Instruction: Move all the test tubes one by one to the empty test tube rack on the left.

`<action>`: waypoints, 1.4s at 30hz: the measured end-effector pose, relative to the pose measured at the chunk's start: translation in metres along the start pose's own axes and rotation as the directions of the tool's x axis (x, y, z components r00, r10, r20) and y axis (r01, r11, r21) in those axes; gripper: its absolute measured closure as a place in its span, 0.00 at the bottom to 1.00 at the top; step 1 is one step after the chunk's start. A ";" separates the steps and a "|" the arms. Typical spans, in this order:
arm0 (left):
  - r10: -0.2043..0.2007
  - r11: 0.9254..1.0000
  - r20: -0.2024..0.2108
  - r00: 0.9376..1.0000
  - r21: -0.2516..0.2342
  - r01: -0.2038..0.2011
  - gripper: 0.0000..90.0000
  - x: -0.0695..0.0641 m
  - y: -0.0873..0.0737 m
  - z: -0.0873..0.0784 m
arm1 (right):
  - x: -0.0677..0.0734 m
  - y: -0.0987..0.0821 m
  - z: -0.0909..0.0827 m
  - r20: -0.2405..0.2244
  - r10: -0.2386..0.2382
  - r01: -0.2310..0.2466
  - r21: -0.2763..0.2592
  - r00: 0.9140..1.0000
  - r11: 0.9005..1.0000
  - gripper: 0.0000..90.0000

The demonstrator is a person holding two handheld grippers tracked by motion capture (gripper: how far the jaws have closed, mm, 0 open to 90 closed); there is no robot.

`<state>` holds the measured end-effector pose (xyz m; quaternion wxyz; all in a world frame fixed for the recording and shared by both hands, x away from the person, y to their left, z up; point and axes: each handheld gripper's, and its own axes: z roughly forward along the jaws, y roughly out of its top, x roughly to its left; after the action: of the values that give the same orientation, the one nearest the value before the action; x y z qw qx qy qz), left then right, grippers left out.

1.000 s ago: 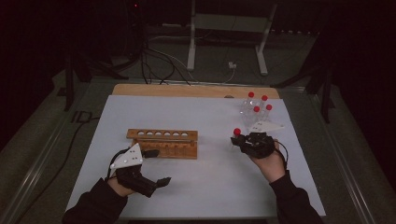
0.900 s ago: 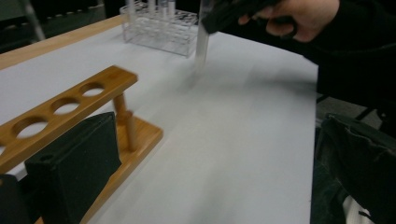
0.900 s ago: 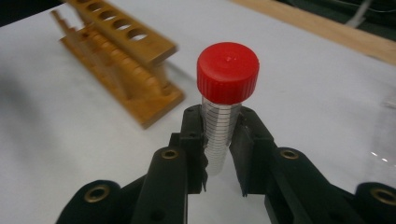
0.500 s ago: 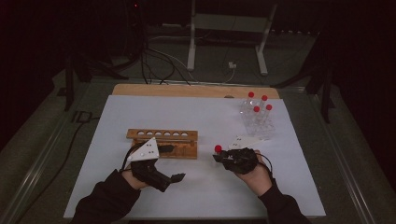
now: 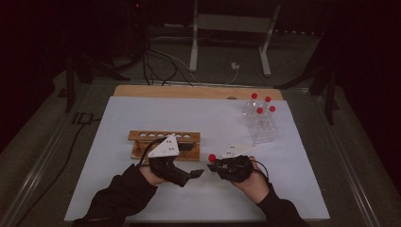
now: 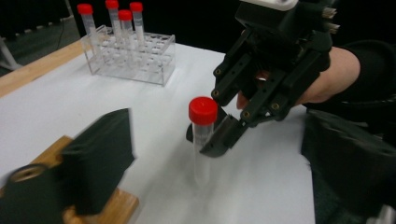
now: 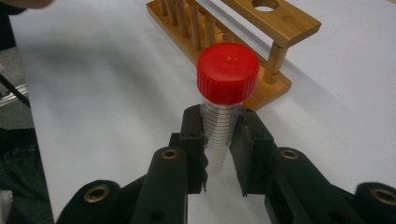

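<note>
— What is the tube (image 7: 218,135) made of?
— Clear smooth plastic, with a glossy red cap (image 7: 228,72). The rack (image 7: 233,42) is light wood; the tongs (image 7: 217,154) are matt black plastic.

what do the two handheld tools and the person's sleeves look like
Both are black, angular two-jaw tools: the left tool and right tool each carry a pale three-cornered plate with small dark dots. Brass-coloured pivots show on the linkages. Dark long sleeves cover both forearms.

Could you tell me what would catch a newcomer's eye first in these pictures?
Most striking is the red-capped tube, clamped upright in the right gripper near the table's front middle. The left gripper faces it closely, jaws just closing with nothing between them. Behind stand an empty wooden rack and, far right, a clear rack with four more red-capped tubes.
</note>
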<state>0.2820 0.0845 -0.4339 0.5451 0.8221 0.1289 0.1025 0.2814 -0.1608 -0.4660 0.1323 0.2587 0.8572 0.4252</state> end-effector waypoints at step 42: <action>0.094 0.995 -0.040 0.995 0.045 -0.092 0.80 0.000 0.014 0.033 | 0.006 0.001 -0.006 -0.024 -0.007 0.006 -0.022 1.000 1.000 0.68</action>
<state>0.2935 0.0508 -0.4339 0.5189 0.8364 0.1041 0.1425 0.2744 -0.1614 -0.4618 0.1263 0.2494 0.8549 0.4370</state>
